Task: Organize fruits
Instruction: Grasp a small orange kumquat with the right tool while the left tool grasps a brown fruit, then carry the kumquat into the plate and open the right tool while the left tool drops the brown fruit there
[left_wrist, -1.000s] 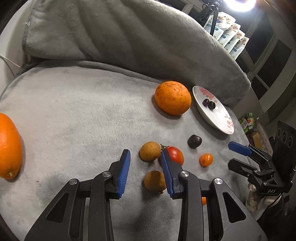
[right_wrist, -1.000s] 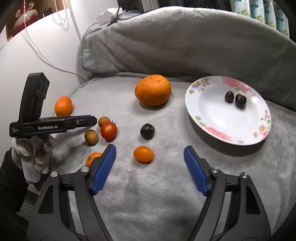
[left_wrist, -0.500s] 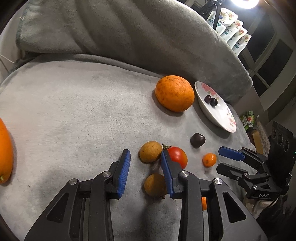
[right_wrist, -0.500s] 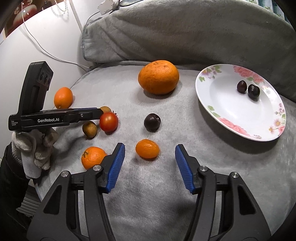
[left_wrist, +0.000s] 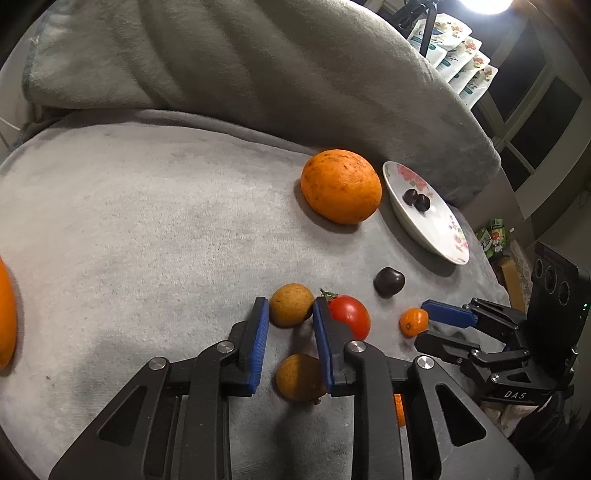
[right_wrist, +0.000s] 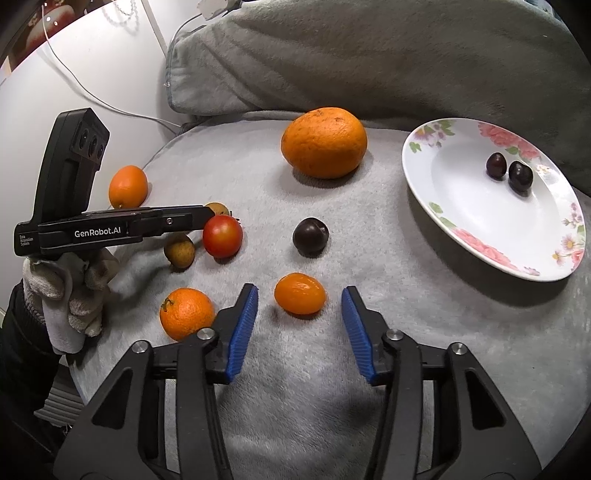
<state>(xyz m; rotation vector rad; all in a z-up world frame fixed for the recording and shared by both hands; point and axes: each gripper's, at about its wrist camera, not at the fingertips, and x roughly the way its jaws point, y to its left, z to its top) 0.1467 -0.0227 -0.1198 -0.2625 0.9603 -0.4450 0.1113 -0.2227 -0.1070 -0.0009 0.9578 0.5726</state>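
done: two dark cherries (right_wrist: 509, 171) on white floral plate (right_wrist: 461, 236), far right of right gripper (right_wrist: 300, 325) | left: seven fruits on grey blanket | right gripper open, small oval kumquat (right_wrist: 300, 293) between fingertips | left gripper (left_wrist: 290, 341) open over brown longan (left_wrist: 300, 376)

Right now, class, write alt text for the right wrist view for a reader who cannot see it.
The right gripper, jaws open, frames a small oval orange fruit on a grey blanket. Beyond lie a dark plum, a tomato, a large orange and a floral plate holding two dark fruits. At left, the left gripper reaches towards the tomato.
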